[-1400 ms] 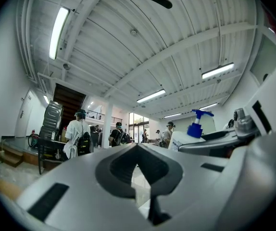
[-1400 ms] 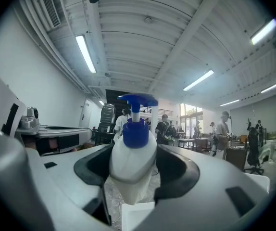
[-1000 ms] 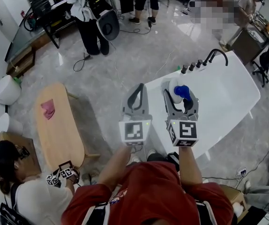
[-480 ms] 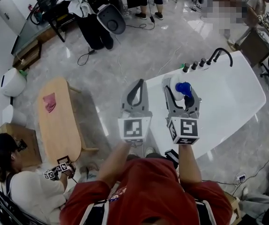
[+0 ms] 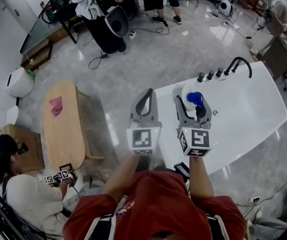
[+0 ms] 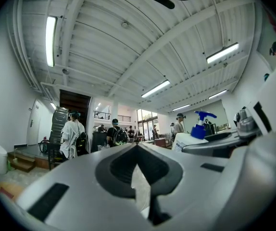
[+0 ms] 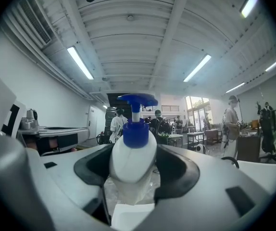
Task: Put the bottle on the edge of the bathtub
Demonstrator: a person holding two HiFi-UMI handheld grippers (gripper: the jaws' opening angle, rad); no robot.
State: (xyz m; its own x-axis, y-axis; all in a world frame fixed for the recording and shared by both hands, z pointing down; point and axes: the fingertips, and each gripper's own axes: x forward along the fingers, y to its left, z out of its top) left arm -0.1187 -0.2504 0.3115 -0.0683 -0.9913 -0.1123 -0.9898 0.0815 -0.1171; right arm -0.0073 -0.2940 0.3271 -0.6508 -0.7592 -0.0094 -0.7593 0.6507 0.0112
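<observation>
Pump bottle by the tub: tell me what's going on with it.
A person in a red shirt holds a two-jaw tool in each hand. The right tool is clamped on a white bottle with a blue pump, held in the air at the end of the white bathtub near its taps. The left tool is shut and empty beside it. The bottle is not yet set on the tub's edge.

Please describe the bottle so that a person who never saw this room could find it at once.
Find the large white bathtub at the right of the head view. At its left end, the right gripper holds the bottle between its jaws. It is white with a bright blue pump top, the only blue thing there; the left gripper beside it is empty.
</observation>
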